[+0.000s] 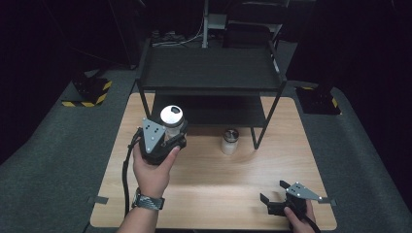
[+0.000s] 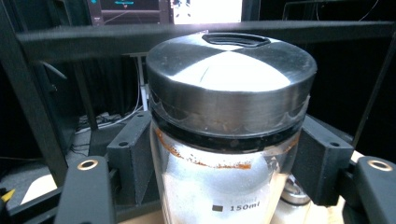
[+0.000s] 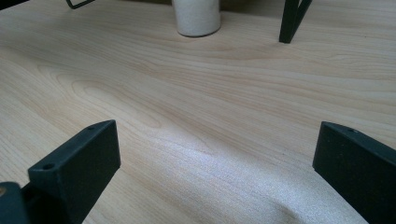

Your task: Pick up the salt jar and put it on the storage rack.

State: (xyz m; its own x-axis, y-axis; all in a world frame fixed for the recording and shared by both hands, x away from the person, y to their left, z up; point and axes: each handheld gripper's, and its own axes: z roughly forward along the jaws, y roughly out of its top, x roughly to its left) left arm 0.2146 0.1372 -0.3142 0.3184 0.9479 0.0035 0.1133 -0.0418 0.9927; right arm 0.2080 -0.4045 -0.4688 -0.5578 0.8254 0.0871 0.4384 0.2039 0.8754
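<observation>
Two glass jars with round brushed-metal lids are in play, and both hold a white powder. The first glass jar (image 1: 172,124) sits clamped between the jaws of my left gripper (image 1: 167,141), left of centre in the high view, in front of the black metal two-tier shelf rack (image 1: 209,73) that stands at the far side of the pale wooden table (image 1: 214,189). In the left gripper view this jar (image 2: 224,140) takes up the middle of the frame: its silver lid (image 2: 231,77) sits upright on top, a black ring lies under the lid, an orange-brown smear runs around the glass just below that, and the white powder comes up close to that smear. A "150ml" mark shows low on the glass. The black pads (image 2: 133,158) press on the glass from both sides.

The second glass jar (image 1: 230,141) stands on the table near the rack's front right leg, just right of centre in the high view, and its white-filled base (image 3: 196,17) shows at the top of the right gripper view.

My right gripper (image 1: 277,201) rests low at the lower right of the high view, its jaws spread wide with only bare tabletop between them.
</observation>
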